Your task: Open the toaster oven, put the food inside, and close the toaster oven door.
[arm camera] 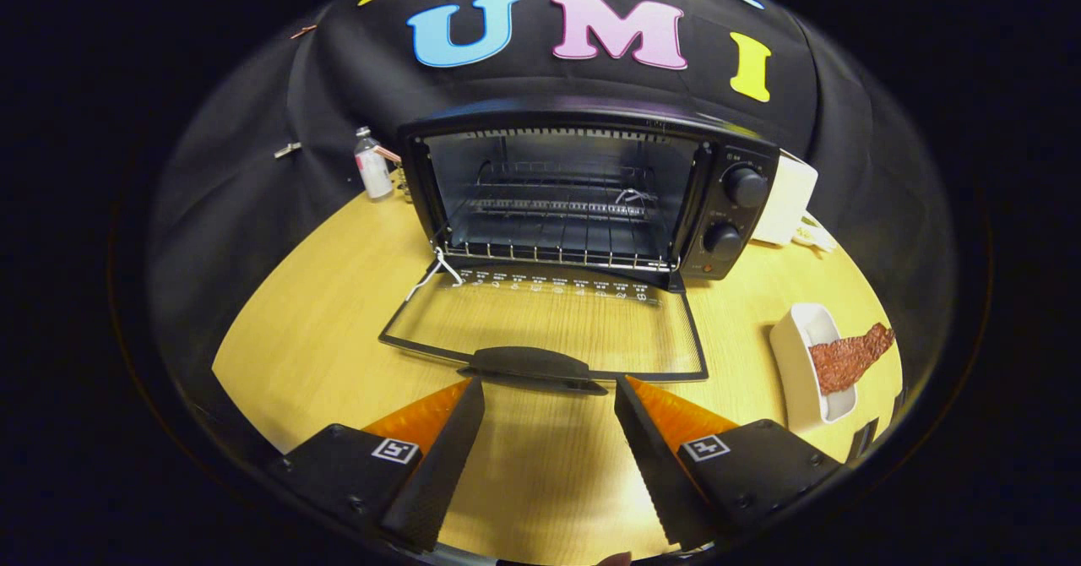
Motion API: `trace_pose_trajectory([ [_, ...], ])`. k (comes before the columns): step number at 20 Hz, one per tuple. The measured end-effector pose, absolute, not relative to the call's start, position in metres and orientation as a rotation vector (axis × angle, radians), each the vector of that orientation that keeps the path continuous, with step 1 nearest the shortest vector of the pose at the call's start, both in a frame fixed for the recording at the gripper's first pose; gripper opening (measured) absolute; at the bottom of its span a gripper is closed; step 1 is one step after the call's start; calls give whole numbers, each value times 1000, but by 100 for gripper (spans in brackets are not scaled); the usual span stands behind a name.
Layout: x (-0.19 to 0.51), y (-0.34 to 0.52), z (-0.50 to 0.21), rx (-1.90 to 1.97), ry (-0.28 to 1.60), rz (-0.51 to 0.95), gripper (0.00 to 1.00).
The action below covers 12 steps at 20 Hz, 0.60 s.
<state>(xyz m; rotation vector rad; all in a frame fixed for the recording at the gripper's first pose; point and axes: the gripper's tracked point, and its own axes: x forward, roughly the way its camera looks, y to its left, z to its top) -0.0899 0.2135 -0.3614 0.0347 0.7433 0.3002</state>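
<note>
Light wood-grain counter carries everything, with a small black toaster oven sitting toward the back, its glass door already dropped flat so the wire rack inside is exposed. Gripper hovers just short of the door's dark curved handle, fingers spread wide and holding nothing. The food, a reddish-brown strip of what looks like dried meat, lies off to the right in a narrow white dish, one end hanging out past the rim, well apart from the fingers. So opening looks done and the pickup is next, I'd say. Risky bits: that strip looks thin and floppy, so a pinch at the end could let it sag or slip, and pressing down could tip the light dish. Swinging back, the strip could also snag the lowered door.
</note>
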Motion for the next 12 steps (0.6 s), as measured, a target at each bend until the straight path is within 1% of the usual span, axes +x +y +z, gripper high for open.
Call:
trace_pose_trajectory([
  [6, -88, 162, -307, 89, 718, 431, 97],
  [10, -82, 108, -286, 57, 714, 457, 98],
  [12, -78, 76, -277, 52, 707, 443, 98],
])
